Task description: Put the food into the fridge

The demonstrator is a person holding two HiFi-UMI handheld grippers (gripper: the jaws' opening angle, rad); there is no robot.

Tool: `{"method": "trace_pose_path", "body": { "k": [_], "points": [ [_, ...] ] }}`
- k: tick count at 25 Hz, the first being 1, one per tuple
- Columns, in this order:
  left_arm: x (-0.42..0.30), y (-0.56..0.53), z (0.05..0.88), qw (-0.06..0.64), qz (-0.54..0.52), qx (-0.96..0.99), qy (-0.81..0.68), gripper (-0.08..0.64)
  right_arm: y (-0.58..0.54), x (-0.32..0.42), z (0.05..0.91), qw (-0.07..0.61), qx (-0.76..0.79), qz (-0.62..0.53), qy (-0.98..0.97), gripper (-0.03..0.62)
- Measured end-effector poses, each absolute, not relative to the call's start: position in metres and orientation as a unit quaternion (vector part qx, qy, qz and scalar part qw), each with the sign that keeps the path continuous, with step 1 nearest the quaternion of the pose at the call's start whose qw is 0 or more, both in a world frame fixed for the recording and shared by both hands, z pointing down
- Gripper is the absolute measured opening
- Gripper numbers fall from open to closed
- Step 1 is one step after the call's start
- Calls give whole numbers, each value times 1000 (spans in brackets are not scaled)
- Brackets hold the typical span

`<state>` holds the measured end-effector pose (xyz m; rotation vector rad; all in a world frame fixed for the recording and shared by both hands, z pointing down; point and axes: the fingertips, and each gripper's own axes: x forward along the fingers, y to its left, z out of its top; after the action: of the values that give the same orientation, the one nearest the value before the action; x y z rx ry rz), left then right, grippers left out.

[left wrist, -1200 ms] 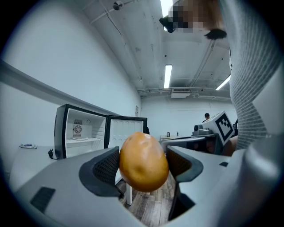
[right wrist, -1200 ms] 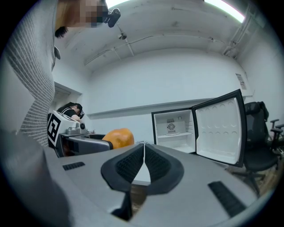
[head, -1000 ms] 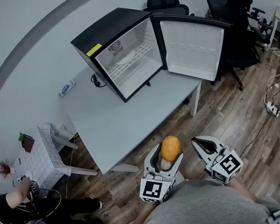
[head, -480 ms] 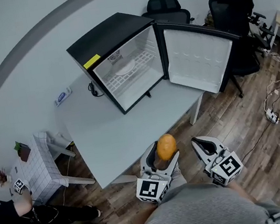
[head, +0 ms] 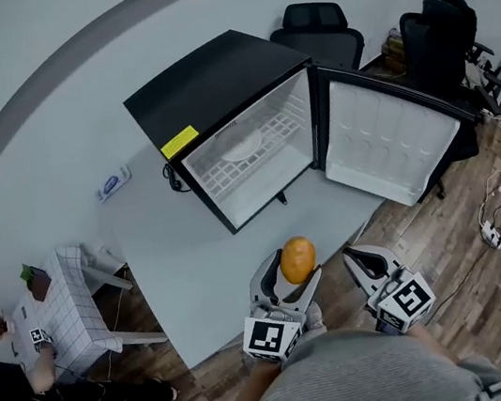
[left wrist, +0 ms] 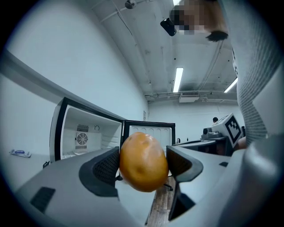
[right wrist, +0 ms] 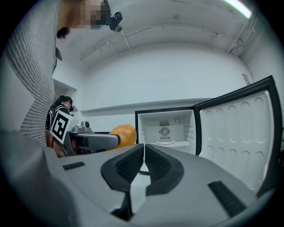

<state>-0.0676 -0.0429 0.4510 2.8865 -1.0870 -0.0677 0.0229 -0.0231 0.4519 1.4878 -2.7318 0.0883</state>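
The food point(left wrist: 143, 162), a rounded orange-brown piece like a potato, is clamped between the two pads of the left gripper point(left wrist: 143, 165). It is gripped across its middle, with its upper and lower ends left free. In the head view it is seen raised near the near edge of the table point(head: 196, 242), well apart from the fridge point(head: 211, 78). The right gripper point(right wrist: 143, 155) is held just beside the left one, its fingers closed together with nothing between them.

The food is judged to be firm, smooth-skinned and fairly light, so little crushing risk is expected. Because the surface is curved and may be slippery, it could roll or twist out if the pads were set off-centre. The widest part is the place to be held, as it is now. It should be lowered onto a flat spot before release, since a round piece can be expected to roll.

Farther off, the fridge stands on the table with its door point(head: 398, 146) swung wide to the right. Inside, a wire shelf point(head: 263, 135) is seen with a pale round thing resting on it, perhaps a plate.
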Motion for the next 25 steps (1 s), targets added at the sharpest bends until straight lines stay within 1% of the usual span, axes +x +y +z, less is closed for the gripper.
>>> {"method": "trace_pose_path", "body": {
  "k": [6,9,12,18,25],
  "points": [
    [-73,-98,440,5,-27,937,-348,341,-83,6,449,17,465,21,-885,14],
    [-77,-116,441,7,-18,936,-351,341,-100,0,449,20,459,22,-888,14],
    [-75,-122,431,1,-36,935,-352,341,-109,0,449,24,460,27,-887,14],
    [-74,-122,440,12,-24,930,-366,341,-119,2,448,21,443,22,-896,14],
    [-65,-131,427,1,-37,920,-390,341,-136,9,435,19,414,9,-910,14]
  ]
}}
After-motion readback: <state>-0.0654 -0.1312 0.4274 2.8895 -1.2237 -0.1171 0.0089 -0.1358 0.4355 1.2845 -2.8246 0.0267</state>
